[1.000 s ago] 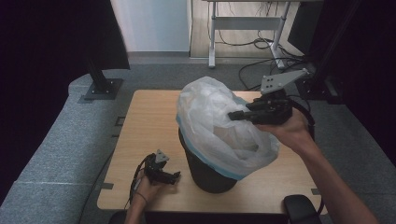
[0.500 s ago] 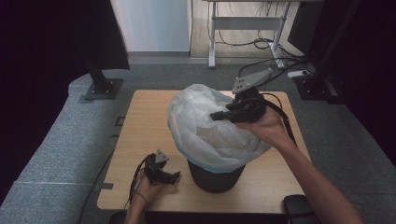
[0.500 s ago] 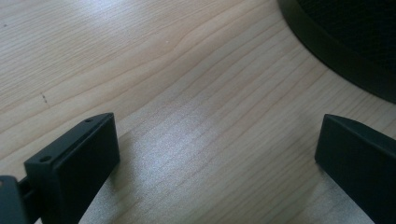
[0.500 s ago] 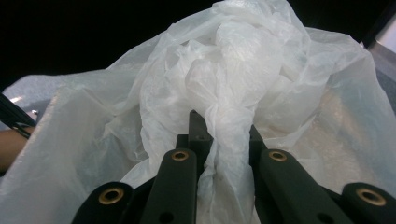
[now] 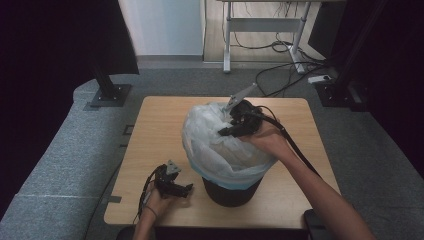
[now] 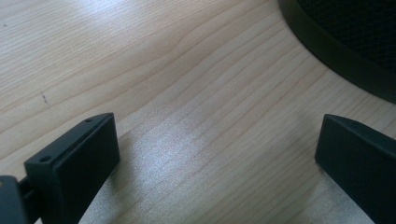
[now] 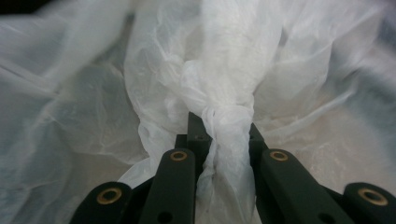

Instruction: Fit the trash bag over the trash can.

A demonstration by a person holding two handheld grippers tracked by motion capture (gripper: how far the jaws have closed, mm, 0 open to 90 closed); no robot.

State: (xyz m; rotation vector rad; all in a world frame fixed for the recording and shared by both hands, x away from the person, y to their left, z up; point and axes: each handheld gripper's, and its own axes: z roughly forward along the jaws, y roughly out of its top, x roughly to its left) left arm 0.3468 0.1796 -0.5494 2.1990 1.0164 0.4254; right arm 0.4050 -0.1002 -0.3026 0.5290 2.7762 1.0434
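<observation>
Halfway: right gripper [image 7: 223, 140] clenching thin white plastic liner [image 5: 220, 145], draping it over round black bin [image 5: 231, 190]; left gripper [image 5: 176, 186] released, idling on desk [image 5: 150, 130].

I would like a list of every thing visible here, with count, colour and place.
bin bag: one, white with a blue hem, draped over the bin, a bunched fold pinched in the right gripper
bin: one, black, near edge of the table
table: one, light wood, centre
desk frame: one, white, far background
cables: several, black, on the grey floor
left gripper: one, black, jaws apart, low over the table
right gripper: one, black, on top of the bag
</observation>
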